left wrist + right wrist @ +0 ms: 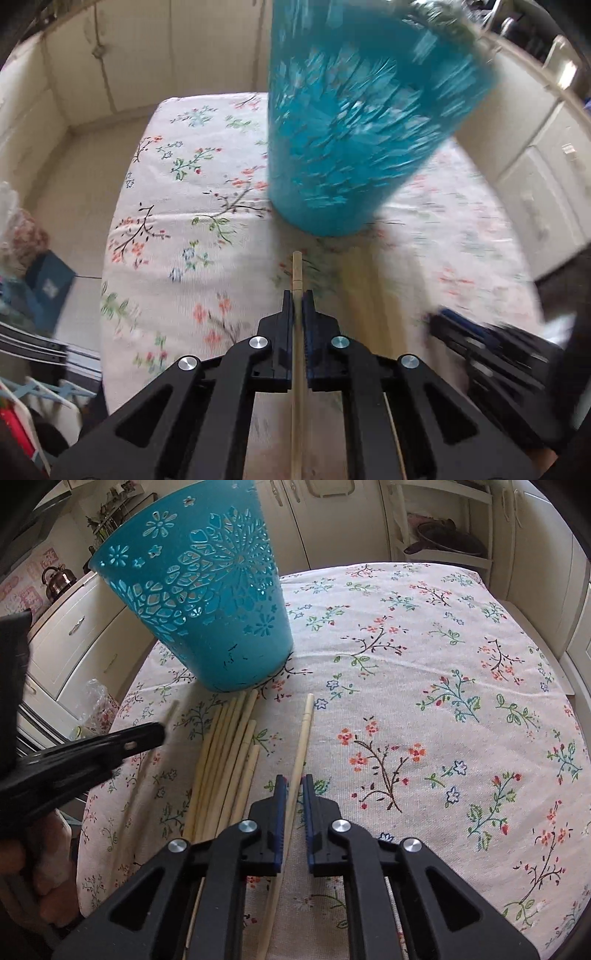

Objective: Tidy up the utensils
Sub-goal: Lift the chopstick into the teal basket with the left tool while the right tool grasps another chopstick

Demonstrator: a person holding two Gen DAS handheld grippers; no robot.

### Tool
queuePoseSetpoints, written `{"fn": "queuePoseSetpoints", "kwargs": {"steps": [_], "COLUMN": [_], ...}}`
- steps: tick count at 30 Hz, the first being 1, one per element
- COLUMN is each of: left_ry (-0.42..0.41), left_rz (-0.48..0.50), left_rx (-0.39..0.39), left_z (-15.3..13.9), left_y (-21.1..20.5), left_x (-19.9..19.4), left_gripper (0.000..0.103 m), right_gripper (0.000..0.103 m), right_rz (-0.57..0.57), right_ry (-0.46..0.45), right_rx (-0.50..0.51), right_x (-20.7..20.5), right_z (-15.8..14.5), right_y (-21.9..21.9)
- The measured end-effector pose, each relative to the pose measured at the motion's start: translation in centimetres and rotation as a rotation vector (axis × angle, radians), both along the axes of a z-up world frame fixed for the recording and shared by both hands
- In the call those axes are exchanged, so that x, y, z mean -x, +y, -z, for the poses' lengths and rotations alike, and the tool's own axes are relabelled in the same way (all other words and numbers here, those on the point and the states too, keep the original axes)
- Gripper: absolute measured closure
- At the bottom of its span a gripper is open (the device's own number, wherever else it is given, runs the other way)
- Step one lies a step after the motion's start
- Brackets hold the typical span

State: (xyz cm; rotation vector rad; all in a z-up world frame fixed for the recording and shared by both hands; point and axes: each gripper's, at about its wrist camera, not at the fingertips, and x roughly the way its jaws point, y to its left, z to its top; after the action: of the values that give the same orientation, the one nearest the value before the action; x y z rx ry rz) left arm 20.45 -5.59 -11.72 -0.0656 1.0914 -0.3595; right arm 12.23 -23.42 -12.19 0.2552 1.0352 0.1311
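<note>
Low centre of the left wrist view: left gripper (297,299) pinched tight on one chopstick (296,273); best to tip it upright over the blue basket (354,122) before letting go. Right gripper (294,782) stands part-open astride a lone chopstick (303,734), grip uncertain; loose chopsticks (229,760) lie beside it on the tablecloth (424,686).

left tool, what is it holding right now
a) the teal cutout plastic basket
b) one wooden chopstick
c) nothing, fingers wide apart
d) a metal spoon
b: in the left wrist view the left tool is shut on a single pale wooden chopstick, pointing toward the teal cutout plastic basket.
</note>
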Motion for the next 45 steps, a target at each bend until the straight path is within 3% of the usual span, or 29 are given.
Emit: {"fn": "queuePoseSetpoints", "kwargs": {"steps": [4,8,11,14,16,18,23,31,34,38,41,45], "left_ry": [-0.072,-0.267,-0.442,-0.602,-0.689,-0.713,-0.621,-0.548,-0.521,-0.500,-0.498,-0.501], "left_rz": [0.038,0.020,-0.009,-0.072,-0.115,-0.187,-0.236,-0.210,-0.183,-0.152,-0.146,-0.129], "left_rx": [0.150,0.288,0.311,0.304,0.301,0.254,0.204,0.112,0.064,0.002,-0.048,-0.123], "left_z": [-6.9,-15.9,-20.3,-22.4,-22.5,-21.4,-17.3,-12.2,-11.6,-11.7,-12.0,-12.8], "left_y": [1.8,2.8,1.2,-0.5,-1.0,-1.7,-1.8,-1.5,-1.8,-2.1,-2.2,-2.5], "left_x": [1.8,0.3,-1.4,-3.3,-5.3,-7.4,-11.3,-10.7,-10.1,-8.6,-7.2,-5.1], "left_gripper": [0.098,0.098,0.098,0.098,0.098,0.098,0.098,0.098,0.098,0.087,0.070,0.062], "right_gripper": [0.093,0.093,0.093,0.093,0.093,0.093,0.093,0.091,0.087,0.070,0.070,0.078], "right_rz": [0.006,0.007,0.010,0.015,0.012,0.008,-0.002,-0.008,-0.011,-0.017,-0.025,-0.032], "right_ry": [0.006,0.004,0.001,-0.008,-0.012,-0.017,-0.029,-0.036,-0.036,-0.050,-0.063,-0.082], "right_rx": [-0.015,-0.014,-0.026,-0.041,-0.038,-0.033,-0.005,0.006,0.001,0.034,0.109,0.231], "right_x": [-0.1,-0.1,0.1,0.0,0.0,0.1,0.2,0.3,0.3,0.6,0.9,1.4], "right_z": [0.0,0.0,0.1,0.2,0.1,0.1,0.1,0.1,0.0,-0.2,-0.2,0.0], "right_y": [-0.3,-0.3,-0.4,-0.7,-0.5,-0.5,-0.1,0.0,0.0,0.5,1.2,2.5]}}
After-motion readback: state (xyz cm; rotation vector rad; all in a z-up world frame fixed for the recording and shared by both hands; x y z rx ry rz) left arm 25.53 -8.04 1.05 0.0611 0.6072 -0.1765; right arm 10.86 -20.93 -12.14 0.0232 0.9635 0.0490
